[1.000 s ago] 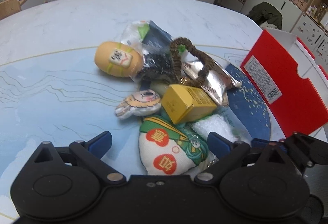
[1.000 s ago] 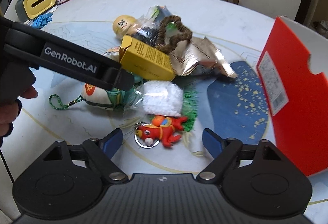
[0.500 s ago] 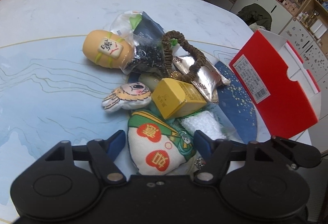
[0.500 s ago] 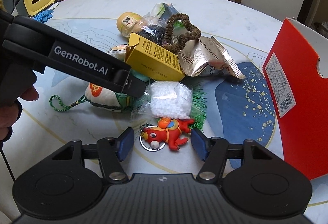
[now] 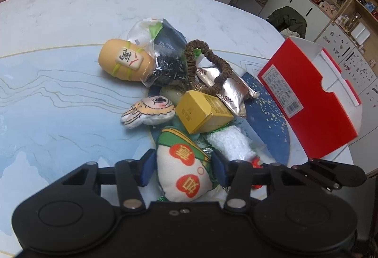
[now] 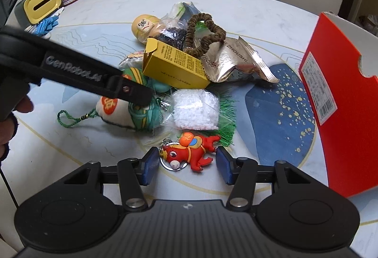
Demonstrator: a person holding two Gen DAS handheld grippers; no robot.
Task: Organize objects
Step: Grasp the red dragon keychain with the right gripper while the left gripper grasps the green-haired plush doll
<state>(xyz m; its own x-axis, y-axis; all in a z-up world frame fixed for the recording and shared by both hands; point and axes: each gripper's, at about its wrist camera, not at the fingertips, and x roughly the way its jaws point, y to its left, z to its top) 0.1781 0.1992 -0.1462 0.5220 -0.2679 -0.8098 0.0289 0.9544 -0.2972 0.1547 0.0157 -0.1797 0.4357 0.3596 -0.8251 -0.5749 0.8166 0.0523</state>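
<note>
1. One round tabletop (image 5: 59,22), marbled white with a blue landscape print, carries a single heap of small things near its middle.
2. One red box (image 6: 342,83) stands on edge at the right of the heap, well apart from it, with a white barcode label whose print is too small to read.
3. Two black tools are in view. The left tool (image 5: 183,166) has its blue pads on either side of the white pouch, close to it; whether they press it I cannot tell. Its arm reads "GenRobot.AI" in the right wrist view.
4. The right tool (image 6: 186,167) is spread, its pads flanking the red keychain without touching it.
5. One silver foil packet (image 6: 234,62) lies at the right of the heap, printed with partly legible "ZHOUSHI".
6. One yellow carton (image 6: 174,66) rests on the heap's middle, one flap open, covered in small unreadable print.
7. One white pouch (image 5: 183,175) with green trim bears two orange patches with characters, and trails a green cord.
8. One orange plush cylinder (image 5: 126,63) at the far left carries a white tile with a character.
9. One clear bag of white beads (image 6: 196,111) lies on green fringe.
10. One brown scrunchie (image 6: 200,33) sits on top.
11. One red horse keychain (image 6: 189,151), nearest the right tool, lies on the tabletop.
</note>
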